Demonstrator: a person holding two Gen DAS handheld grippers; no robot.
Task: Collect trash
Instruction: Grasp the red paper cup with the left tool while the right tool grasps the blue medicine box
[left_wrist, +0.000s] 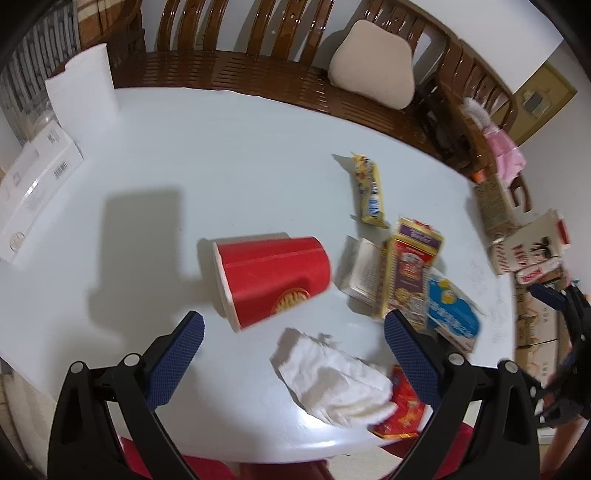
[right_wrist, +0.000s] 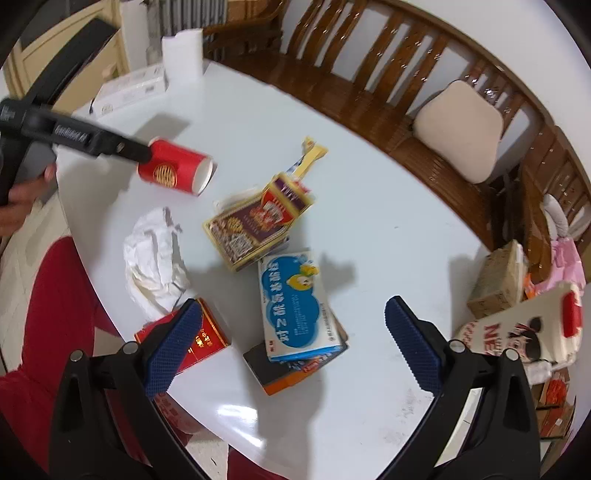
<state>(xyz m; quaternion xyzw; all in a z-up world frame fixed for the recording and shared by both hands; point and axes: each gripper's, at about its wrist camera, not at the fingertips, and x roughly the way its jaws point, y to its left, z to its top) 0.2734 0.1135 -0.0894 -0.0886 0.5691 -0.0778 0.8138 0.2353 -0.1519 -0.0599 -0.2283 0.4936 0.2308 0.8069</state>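
Note:
A red paper cup (left_wrist: 271, 278) lies on its side on the white table (left_wrist: 221, 166); it also shows in the right wrist view (right_wrist: 175, 171). A crumpled white tissue (left_wrist: 332, 376) (right_wrist: 155, 258) lies near the table's front edge beside a red packet (left_wrist: 402, 410) (right_wrist: 192, 339). A yellow-purple box (left_wrist: 410, 273) (right_wrist: 255, 225), a blue-white box (left_wrist: 450, 314) (right_wrist: 295, 306) and a yellow wrapper (left_wrist: 369, 188) lie mid-table. My left gripper (left_wrist: 293, 328) is open above the cup and tissue. My right gripper (right_wrist: 291, 317) is open over the blue-white box.
A wooden bench (left_wrist: 240, 55) with a beige cushion (left_wrist: 373, 74) stands behind the table. A white paper roll (left_wrist: 83, 86) and a white carton (left_wrist: 37, 188) sit at the table's left. Cardboard boxes and a milk carton (right_wrist: 524, 328) stand off the right edge.

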